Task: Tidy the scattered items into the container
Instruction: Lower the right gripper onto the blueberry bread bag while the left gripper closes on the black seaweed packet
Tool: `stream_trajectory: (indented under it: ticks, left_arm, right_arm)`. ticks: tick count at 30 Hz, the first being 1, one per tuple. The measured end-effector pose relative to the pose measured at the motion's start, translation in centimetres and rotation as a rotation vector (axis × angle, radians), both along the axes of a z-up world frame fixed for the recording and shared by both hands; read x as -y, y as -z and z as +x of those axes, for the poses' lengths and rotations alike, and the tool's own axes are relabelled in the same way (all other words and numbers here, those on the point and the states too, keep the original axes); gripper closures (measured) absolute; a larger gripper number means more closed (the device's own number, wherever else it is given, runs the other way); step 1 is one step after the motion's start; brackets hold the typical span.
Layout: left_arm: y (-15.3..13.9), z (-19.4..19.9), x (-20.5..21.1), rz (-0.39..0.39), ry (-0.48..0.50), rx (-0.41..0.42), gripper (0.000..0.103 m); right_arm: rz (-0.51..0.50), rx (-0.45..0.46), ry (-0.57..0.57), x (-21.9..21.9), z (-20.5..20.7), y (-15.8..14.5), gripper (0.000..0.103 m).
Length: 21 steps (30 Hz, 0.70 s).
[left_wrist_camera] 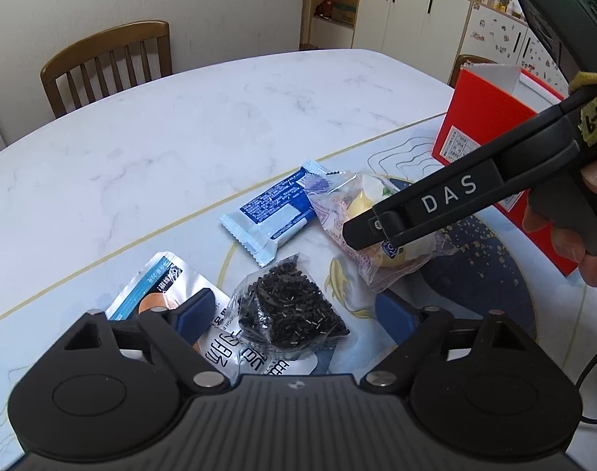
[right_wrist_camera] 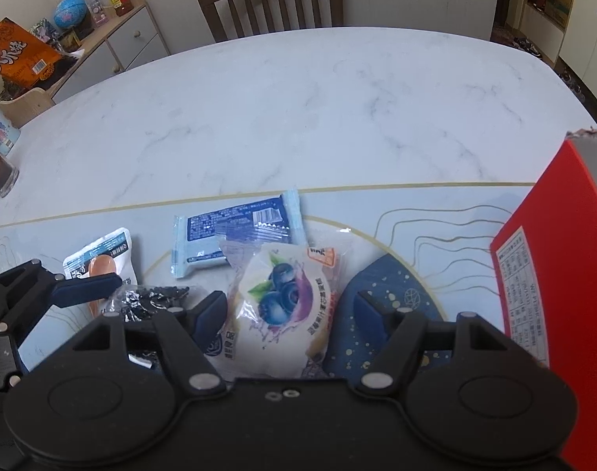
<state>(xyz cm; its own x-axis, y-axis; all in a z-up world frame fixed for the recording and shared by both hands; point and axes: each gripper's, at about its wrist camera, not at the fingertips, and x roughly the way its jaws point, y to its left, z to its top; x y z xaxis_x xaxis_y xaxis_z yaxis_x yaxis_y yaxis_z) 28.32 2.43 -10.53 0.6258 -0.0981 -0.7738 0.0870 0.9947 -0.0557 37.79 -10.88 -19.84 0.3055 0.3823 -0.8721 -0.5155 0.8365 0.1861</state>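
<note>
We begin with the marble table (right_wrist_camera: 298,117), where a printed mat (right_wrist_camera: 436,227) carries everything that matters. The red box (right_wrist_camera: 565,259) stands open-topped at the far right edge of the mat; we take it for the container, and nothing shows above its rim, though its inside is hidden from us.

Four packets lie scattered to its left. The blueberry pastry bag (right_wrist_camera: 279,306) sits nearest the box, overlapping the near end of the blue wafer wrapper (right_wrist_camera: 235,231). Further left are the bag of black granules (left_wrist_camera: 290,306) and, beneath it, the white sausage pouch (right_wrist_camera: 102,259).

Our right gripper (right_wrist_camera: 288,310) hangs over the pastry bag with its jaws spread. The bag lies between them, the left pad close by its edge and the right pad apart from it, over the dark patch of the mat. Our left gripper (left_wrist_camera: 298,314) also stands spread, straddling the granule bag with neither pad pressing on it.

As we judge it, the step in hand is a grasp on each bag. To do it well, we should lower until the pads flank the bulk of each packet, not merely the loose film. The pastry is soft, so a gentle squeeze suits it. The granule bag rests on the pouch, so we should pinch high enough to leave the pouch behind.
</note>
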Motion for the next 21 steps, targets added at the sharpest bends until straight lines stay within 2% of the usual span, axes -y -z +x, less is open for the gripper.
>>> stream_trajectory:
  ticks: [3,7,11,21]
  left_arm:
    - [0.17,0.05,0.12,0.005,0.006,-0.002,0.024]
    - [0.29,-0.11,0.36,0.021,0.018,0.004,0.029]
    - [0.26,-0.05,0.37,0.019,0.026,0.007,0.041]
    - [-0.38,0.05,0.41,0.005,0.036,0.011,0.052]
  right_arm:
    - [0.002,-0.004,0.0,-0.1,-0.08,0.21,0.036]
    - [0.005,-0.009,-0.003,-0.31,-0.21,0.41,0.04]
    - [0.009,-0.009,-0.002,-0.39,-0.26,0.38,0.047]
    - [0.004,0.001,0.008,-0.13,-0.6,-0.36,0.051]
